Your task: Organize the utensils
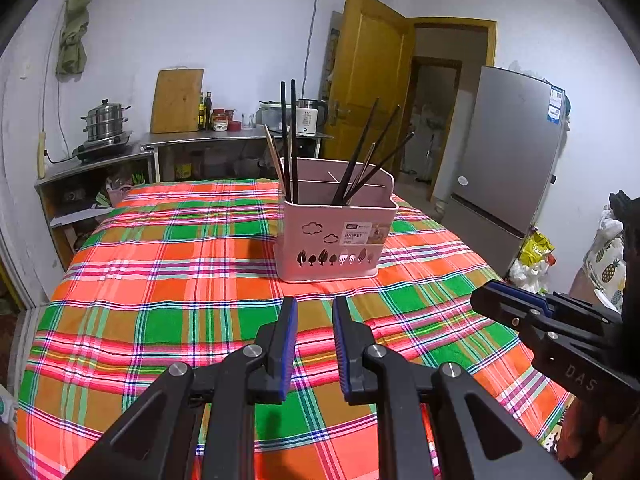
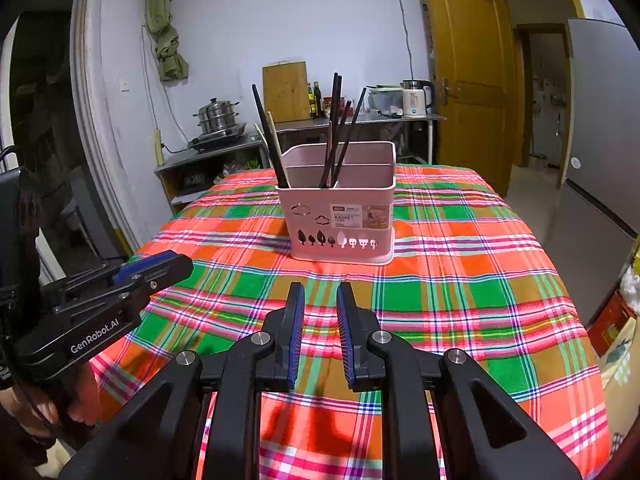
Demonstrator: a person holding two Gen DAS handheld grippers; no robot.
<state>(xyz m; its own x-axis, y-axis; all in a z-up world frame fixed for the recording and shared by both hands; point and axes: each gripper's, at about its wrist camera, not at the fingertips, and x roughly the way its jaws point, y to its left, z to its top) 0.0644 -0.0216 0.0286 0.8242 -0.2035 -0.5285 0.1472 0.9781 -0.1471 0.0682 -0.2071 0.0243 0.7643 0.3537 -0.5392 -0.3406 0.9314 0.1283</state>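
Observation:
A pink utensil basket (image 1: 336, 240) (image 2: 340, 216) stands upright on the plaid tablecloth (image 1: 180, 280) (image 2: 460, 280), past both grippers. Several dark chopsticks (image 1: 294, 140) (image 2: 336, 128) stick up out of its compartments, and a pale wooden one (image 1: 274, 156) leans at its left side. My left gripper (image 1: 315, 304) hovers over the cloth short of the basket, its blue pads a narrow gap apart with nothing between them. My right gripper (image 2: 320, 290) is held the same way and is just as bare. Each gripper also shows from the side in the other's view: right gripper (image 1: 492, 296), left gripper (image 2: 176, 264).
Behind the table a steel counter (image 1: 192, 140) carries a steamer pot (image 1: 106, 120), a cutting board (image 1: 176, 100), bottles and a kettle (image 2: 416, 98). A grey fridge (image 1: 504, 148) and an open yellow door (image 1: 368, 72) stand to the right. A hand (image 2: 52, 408) grips the left tool.

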